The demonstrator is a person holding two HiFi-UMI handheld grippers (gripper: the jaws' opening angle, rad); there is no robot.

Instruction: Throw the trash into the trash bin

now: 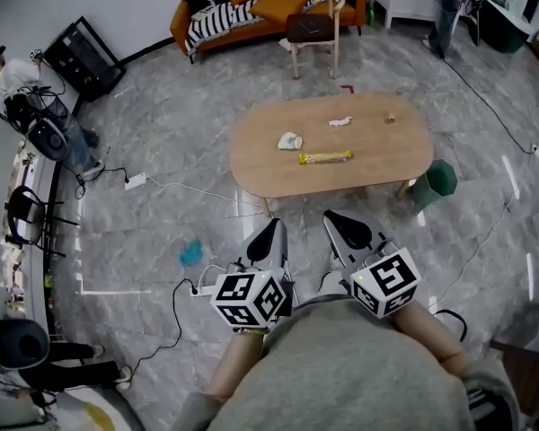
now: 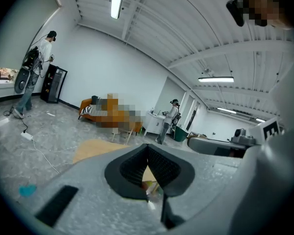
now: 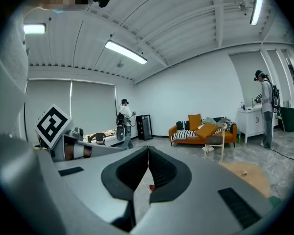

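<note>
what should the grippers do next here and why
Probably step up to the table and open the right gripper over the yellow wrapper, the nearest trash. It and the left gripper are shut, empty, and short of the table edge; the green bin stands by its right end.

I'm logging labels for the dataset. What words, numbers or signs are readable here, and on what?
No readable text anywhere.
Yellow wrapper on the table: print too small to read.
Left marker cube, right marker cube: black-and-white coded squares, no letters.
</note>
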